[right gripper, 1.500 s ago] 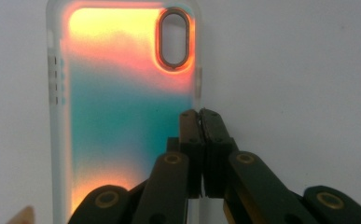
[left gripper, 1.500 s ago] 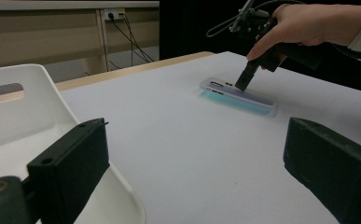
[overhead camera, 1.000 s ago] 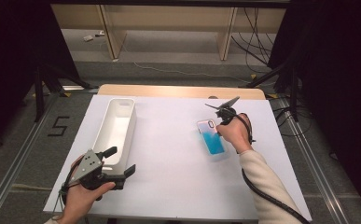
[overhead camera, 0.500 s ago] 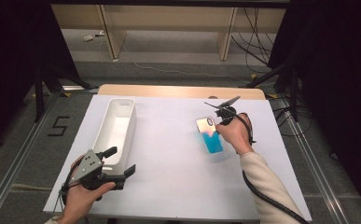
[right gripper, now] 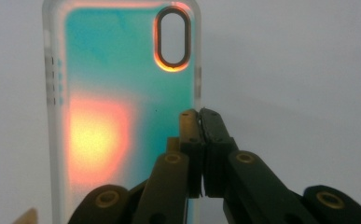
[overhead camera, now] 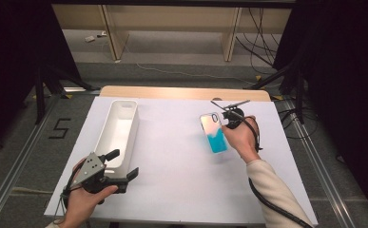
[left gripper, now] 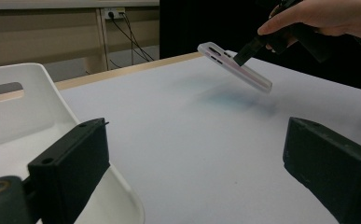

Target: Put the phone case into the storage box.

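White sheet covers the table [overhead camera: 181, 180], wood edge at the far side, dark curtains both sides of the room. I've got the R gripper [right gripper: 199, 114] pinched tight on the long side wall of the phone case [right gripper: 117, 107]; jaws nearly fully together, just the thin rim between the pads. In the R gripper view the case stands to the left of my jaws and runs on ahead of the tips, camera cutout up past them, teal w/ an orange glow low down. In the L gripper view the case [left gripper: 236, 67] is clear of the table, tilted, blue-ish shadow on the sheet under it. High view: case [overhead camera: 213, 133] sits just left of the right hand [overhead camera: 241, 135].

L gripper [overhead camera: 117, 166] jaws wide apart, nothing between them, bare sheet in the gap. White bin [left gripper: 33, 116] is right by my L-side jaw in the L gripper view, its rim running behind that jaw; the case is well ahead, beyond the tips, toward the other jaw's side.
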